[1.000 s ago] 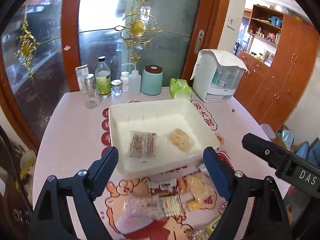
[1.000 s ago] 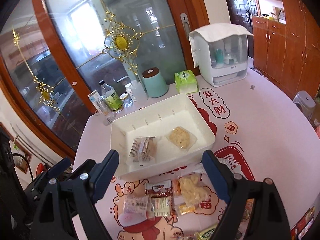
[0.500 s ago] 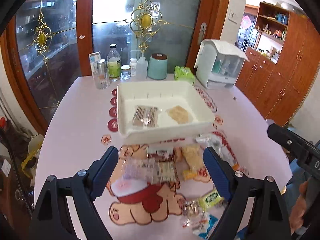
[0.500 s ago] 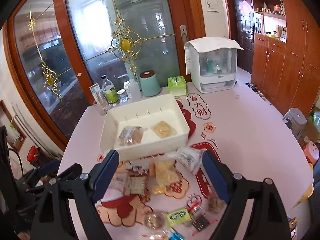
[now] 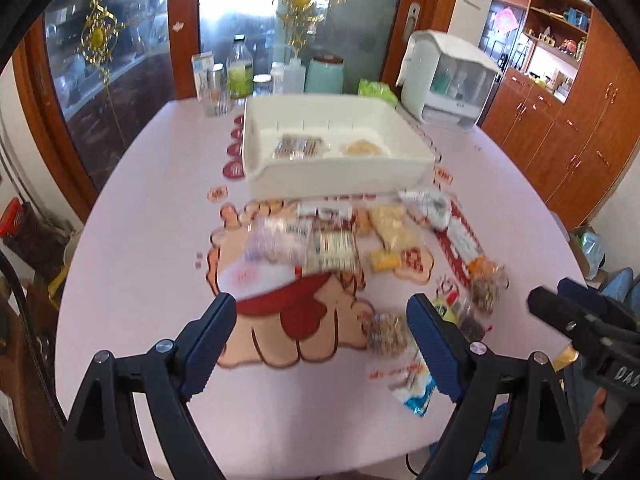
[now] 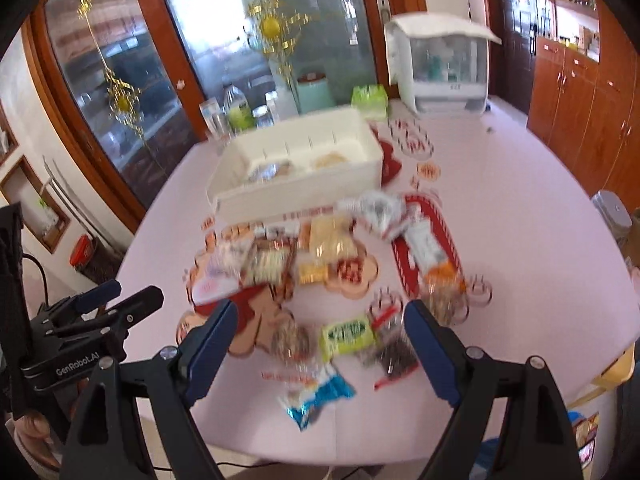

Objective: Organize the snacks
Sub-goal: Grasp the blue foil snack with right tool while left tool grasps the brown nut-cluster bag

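Note:
A white bin (image 5: pixel 336 176) (image 6: pixel 304 184) stands mid-table with a brown-wrapped bar (image 5: pixel 298 146) and a pale cracker pack (image 5: pixel 362 148) inside. Several wrapped snacks lie loose in front of it: a yellow cracker pack (image 5: pixel 392 226) (image 6: pixel 332 240), a green pack (image 6: pixel 348 334), a blue-and-white wrapper (image 5: pixel 412 384) (image 6: pixel 316 394). My left gripper (image 5: pixel 322 346) hangs open over the near table, nothing between its jaws. My right gripper (image 6: pixel 320 348) is open too, above the green pack and the blue wrapper, not touching them. Both views are motion-blurred.
Bottles and jars (image 5: pixel 240 76), a teal canister (image 5: pixel 324 76), a green tissue pack (image 6: pixel 370 98) and a white dispenser (image 5: pixel 448 80) line the table's far edge. Wooden cabinets (image 5: pixel 568 128) stand at right. The table's near edge (image 5: pixel 280 464) is close below the grippers.
Both grippers have pulled back from the bin toward the near table edge and sunk; the bin looks smaller and farther, and more loose snacks have come into view. Jaws stay equally wide.

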Motion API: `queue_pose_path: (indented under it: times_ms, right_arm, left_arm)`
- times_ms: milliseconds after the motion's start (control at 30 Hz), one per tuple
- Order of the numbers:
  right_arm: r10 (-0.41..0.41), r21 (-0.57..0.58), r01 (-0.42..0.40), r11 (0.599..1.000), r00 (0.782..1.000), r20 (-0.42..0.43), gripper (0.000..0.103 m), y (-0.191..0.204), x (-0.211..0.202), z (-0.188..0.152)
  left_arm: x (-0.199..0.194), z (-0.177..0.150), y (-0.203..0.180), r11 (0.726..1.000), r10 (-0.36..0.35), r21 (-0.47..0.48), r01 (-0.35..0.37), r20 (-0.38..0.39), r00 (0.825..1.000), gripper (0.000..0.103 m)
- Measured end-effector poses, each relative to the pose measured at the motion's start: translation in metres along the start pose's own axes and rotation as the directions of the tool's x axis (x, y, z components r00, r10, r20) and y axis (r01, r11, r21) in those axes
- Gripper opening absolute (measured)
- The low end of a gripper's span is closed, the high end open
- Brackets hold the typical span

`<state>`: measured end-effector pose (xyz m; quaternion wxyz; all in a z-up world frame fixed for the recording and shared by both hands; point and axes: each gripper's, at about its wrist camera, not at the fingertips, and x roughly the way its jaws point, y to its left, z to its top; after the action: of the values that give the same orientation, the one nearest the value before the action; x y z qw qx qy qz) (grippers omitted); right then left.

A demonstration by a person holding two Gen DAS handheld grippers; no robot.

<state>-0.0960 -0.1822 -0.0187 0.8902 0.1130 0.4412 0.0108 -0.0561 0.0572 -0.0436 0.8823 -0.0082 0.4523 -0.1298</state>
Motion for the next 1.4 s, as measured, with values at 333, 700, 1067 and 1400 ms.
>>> queue_pose_path:
  times_ms: [333,700,1067,1400]
  right_arm:
    - [-0.007,0.085,0.034,0.996,0.957,-0.291,0.062,-0.010,0.082,-0.061]
    - [0.014,0.139,0.051,0.989,0.902,-0.432,0.058,-0.007,0.136,-0.089]
    - [-0.043,0.057,0.071,0.996,0.917,-0.398,0.032,-0.015,0.128,-0.095]
    - [0.012,0.125,0.040,0.991,0.921,-0.389,0.031,-0.037,0.121,-0.094]
  left_arm:
    - [0.048,-0.031,0.002,0.999,0.027,0.024,-0.025,-0.120,0.992,0.086]
    - [0.077,-0.025,-0.015,1.000,0.003,0.026,0.001,-0.163,0.987,0.086]
    - [0.124,-0.027,-0.048,0.997,-0.016,0.070,0.037,-0.271,0.962,0.086]
    - [0.163,-0.031,-0.066,0.998,-0.014,0.060,0.037,-0.351,0.936,0.086]
